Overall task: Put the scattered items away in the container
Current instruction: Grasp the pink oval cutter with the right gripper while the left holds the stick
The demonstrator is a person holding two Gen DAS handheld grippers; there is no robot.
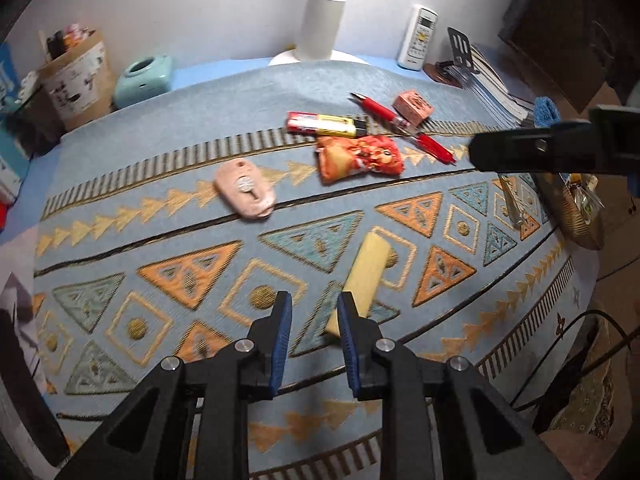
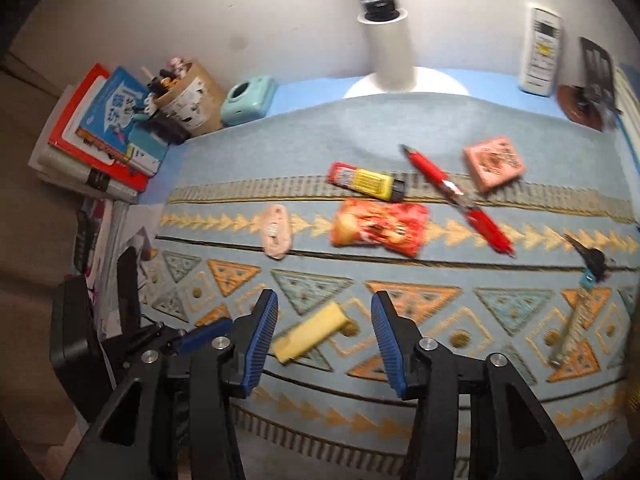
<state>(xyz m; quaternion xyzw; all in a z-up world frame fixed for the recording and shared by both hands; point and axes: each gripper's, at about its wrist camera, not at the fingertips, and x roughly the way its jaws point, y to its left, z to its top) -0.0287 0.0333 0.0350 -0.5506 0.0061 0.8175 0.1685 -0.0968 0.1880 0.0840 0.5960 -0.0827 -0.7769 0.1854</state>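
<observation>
White wall (image 2: 200, 8) behind blue patterned tablecloth (image 2: 400, 120).

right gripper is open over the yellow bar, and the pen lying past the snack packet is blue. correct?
Not quite. The pen is red, not blue; the right wrist view shows it lying diagonally past the snack packet. The rest holds: the right gripper is open, with the yellow bar between its fingers.
</observation>
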